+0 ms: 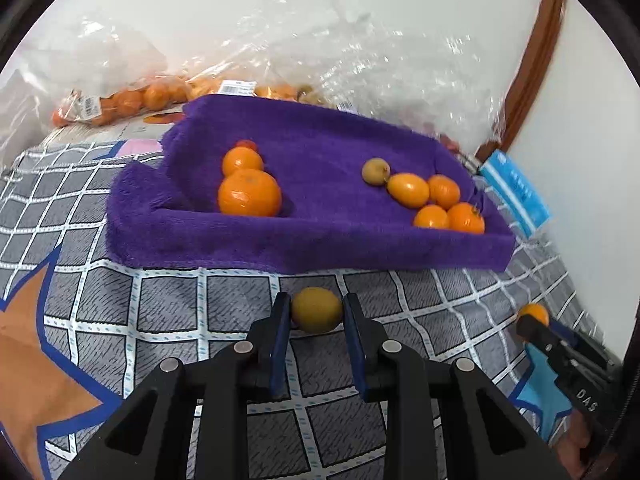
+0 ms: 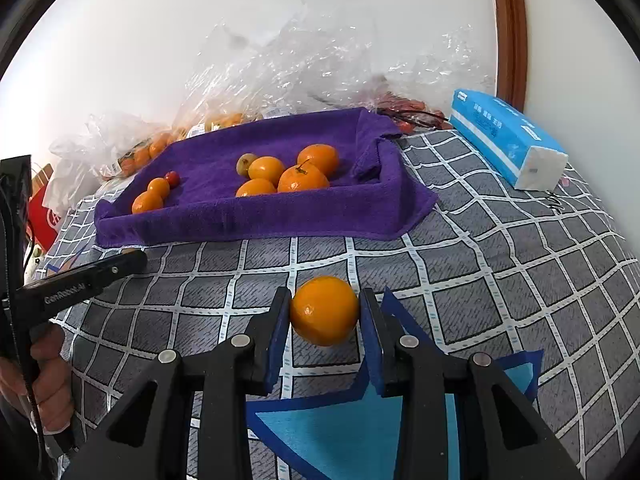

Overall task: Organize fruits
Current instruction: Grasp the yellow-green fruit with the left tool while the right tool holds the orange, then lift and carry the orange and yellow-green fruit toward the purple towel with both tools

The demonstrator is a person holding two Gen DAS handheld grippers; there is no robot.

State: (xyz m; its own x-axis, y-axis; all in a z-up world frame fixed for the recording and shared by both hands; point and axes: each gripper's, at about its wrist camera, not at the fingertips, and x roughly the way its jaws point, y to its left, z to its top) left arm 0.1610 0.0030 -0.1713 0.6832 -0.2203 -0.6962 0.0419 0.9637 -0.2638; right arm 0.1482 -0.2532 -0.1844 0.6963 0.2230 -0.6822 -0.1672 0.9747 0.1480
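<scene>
Left gripper clenched on a yellowish fruit, right gripper clenched on an orange, both near the bedspread's front edge.

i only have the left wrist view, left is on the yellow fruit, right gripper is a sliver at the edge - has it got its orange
Observer: Yes. The right gripper is shut on the orange, with a pad pressed against each side.
Operator: and the blue thing past the tray, half cut off for me
Observer: That is a tissue pack. It lies on the bedspread, apart from the towel, with its white end towards the camera.
</scene>
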